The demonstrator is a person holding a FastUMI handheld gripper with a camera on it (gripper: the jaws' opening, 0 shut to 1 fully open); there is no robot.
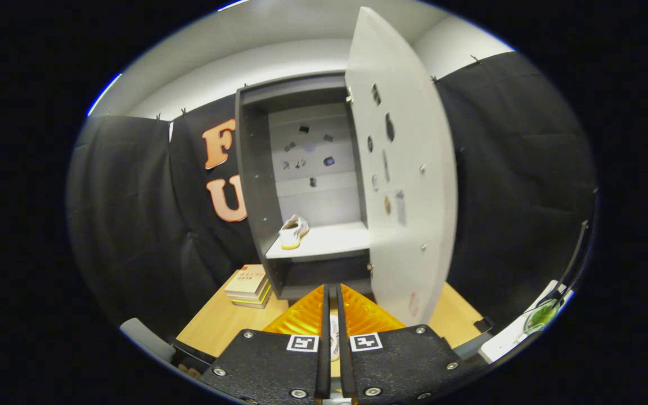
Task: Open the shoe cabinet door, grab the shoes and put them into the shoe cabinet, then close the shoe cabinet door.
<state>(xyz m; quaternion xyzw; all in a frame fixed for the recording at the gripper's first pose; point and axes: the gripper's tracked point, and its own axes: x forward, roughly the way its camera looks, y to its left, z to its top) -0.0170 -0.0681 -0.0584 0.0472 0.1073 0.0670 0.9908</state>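
Observation:
The grey shoe cabinet [256,185] stands on the wooden table [217,323] straight ahead of the fingers. Its door [405,169] is swung open to the right and juts toward me. One white shoe with a yellowish sole [293,232] lies on the left part of the pale shelf [332,242] inside. My gripper [331,315] is short of the cabinet's base, its fingers drawn close together. A sliver of a second white shoe [334,337] shows in the narrow gap between them, apparently pinched; most of that shoe is hidden under the fingers.
A stack of books [250,286] lies on the table left of the cabinet's base. Small stickers dot the cabinet's back wall and the door's inner face. A white unit with a green part [535,320] sits far right, past the table edge.

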